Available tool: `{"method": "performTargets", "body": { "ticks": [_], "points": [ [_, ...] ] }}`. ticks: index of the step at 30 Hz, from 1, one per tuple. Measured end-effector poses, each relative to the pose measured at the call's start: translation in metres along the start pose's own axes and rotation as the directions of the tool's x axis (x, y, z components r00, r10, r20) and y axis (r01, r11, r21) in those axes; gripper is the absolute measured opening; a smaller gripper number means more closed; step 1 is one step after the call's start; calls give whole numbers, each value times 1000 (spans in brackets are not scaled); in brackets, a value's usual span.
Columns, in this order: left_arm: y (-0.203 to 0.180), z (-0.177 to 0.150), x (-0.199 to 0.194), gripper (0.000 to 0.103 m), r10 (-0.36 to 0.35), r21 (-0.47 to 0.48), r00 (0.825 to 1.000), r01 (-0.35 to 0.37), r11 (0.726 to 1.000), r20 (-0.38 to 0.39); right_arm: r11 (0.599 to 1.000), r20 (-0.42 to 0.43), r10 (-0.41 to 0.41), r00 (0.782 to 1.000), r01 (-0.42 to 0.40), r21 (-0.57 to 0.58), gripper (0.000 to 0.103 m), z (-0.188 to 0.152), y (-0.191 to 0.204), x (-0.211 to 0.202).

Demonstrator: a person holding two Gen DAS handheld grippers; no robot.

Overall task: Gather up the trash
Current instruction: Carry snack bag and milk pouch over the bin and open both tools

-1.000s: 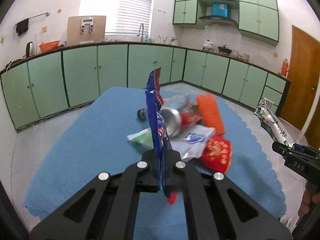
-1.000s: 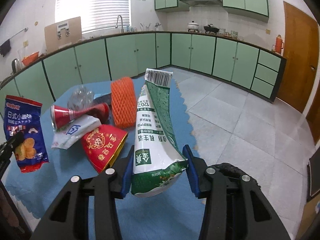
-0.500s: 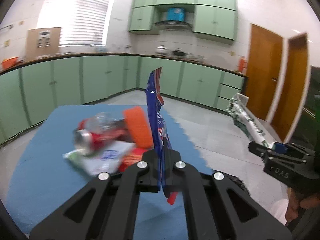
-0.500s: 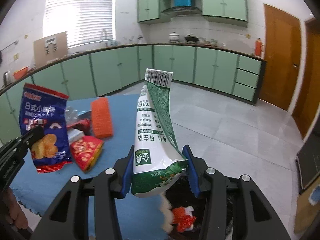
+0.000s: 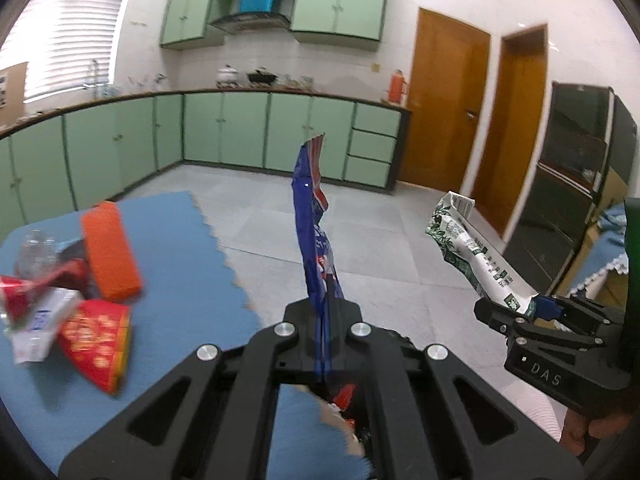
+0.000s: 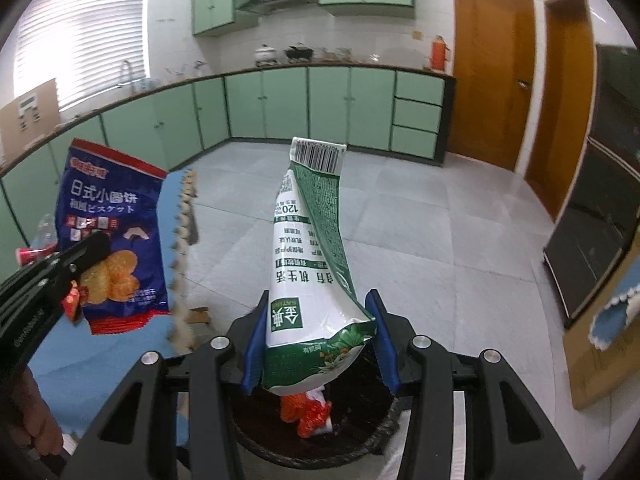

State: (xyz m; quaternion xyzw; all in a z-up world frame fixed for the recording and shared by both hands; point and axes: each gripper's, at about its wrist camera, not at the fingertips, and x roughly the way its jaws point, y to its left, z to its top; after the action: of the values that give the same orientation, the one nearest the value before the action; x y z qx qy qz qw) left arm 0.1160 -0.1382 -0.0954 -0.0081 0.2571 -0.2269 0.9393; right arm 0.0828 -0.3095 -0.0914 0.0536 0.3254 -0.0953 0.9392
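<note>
black tongs (image 6: pixel 318 336), blue pads (image 6: pixel 253 354), silver screws (image 6: pixel 219 343)

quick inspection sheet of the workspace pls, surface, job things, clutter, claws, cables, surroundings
surface: blue cloth on the table, scalloped edge.
job's things: blue bag and green bag held up; bin below the green bag, red scraps inside.
clutter: orange block, red packet, crushed can and clear bottle on the cloth.
claws: left claw shut on blue bag; right claw shut on green bag.
cables: nothing seen.
surroundings: green cabinets, wooden doors, tiled floor.
</note>
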Motion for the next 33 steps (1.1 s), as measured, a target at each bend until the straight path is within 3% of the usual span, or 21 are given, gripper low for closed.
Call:
{"method": "performTargets", "body": {
  "ticks": [7,11,13,15,17,27,33],
  "points": [
    [-23,-13,43,0,-32,37,997,35,999,-72,999,-75,-24,997,27,38,46,-16,-29,34],
    [-18,-9,62,6,-47,29,993,50,998,-109,999,-109,-36,993,39,22,48,-25,-39,47],
    [-18,-9,68,18,-51,26,991,55,998,-120,999,-132,-46,990,48,12,48,-30,-43,55],
    [-17,-10,66,40,-49,26,992,53,998,-116,999,-148,-49,988,51,14,48,-33,-45,60],
    [-17,-12,64,50,-58,26,992,62,998,-115,998,-158,-52,986,55,16,52,-35,-46,63],
    [-5,1,43,67,-77,-29,995,75,997,-69,997,-130,-61,990,66,32,57,-27,-49,55],
    [26,14,14,70,-29,-77,999,28,997,-14,998,-94,-49,994,52,22,60,-19,-38,45]
  ]
}}
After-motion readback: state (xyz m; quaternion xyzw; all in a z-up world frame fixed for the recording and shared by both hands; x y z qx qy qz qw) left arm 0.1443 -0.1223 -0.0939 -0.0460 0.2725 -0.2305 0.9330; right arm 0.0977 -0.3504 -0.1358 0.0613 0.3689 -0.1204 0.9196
